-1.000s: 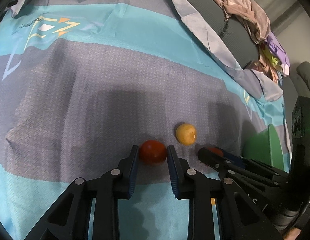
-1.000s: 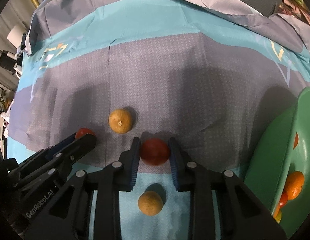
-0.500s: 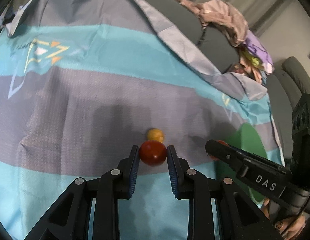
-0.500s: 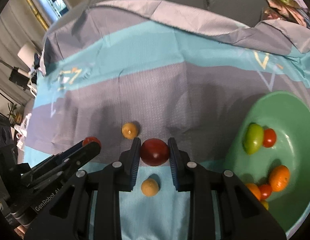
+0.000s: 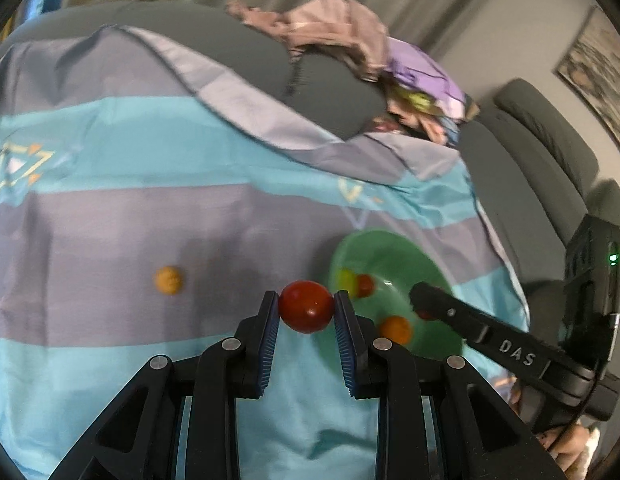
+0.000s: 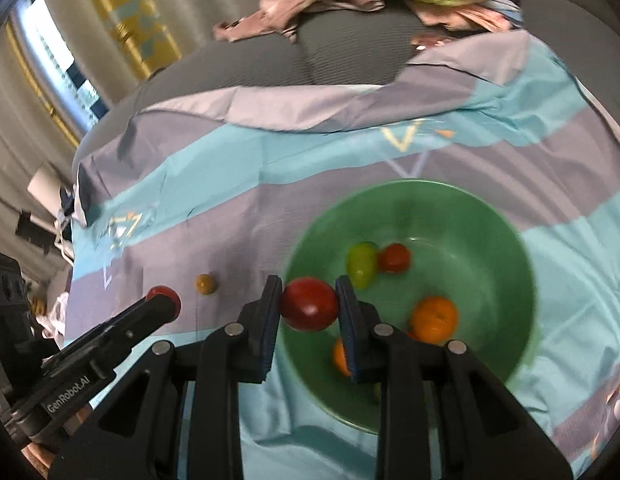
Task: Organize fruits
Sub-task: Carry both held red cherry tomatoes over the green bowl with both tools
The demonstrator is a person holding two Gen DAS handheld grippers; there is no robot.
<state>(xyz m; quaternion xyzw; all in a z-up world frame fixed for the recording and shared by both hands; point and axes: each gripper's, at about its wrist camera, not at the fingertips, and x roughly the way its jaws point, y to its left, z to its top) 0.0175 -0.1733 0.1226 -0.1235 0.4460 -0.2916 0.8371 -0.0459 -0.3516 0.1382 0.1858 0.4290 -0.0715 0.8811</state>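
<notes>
Both tools, left tool [image 5: 306, 307] and right tool [image 6: 309, 305], each clamped on 1 tomato, have lifted from the cloth [image 5: 110, 220] toward the bowl [image 6: 509, 240] ahead, ready to drop.

fruits [image 6: 433, 317] in bowl [image 6: 505, 224], bowl on cloth [image 6: 246, 184]

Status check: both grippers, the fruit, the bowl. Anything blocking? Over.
Left gripper shut on a red fruit. Right gripper shut on a second red fruit, over the green bowl rim. One yellow fruit on the cloth. Nothing blocking.
</notes>
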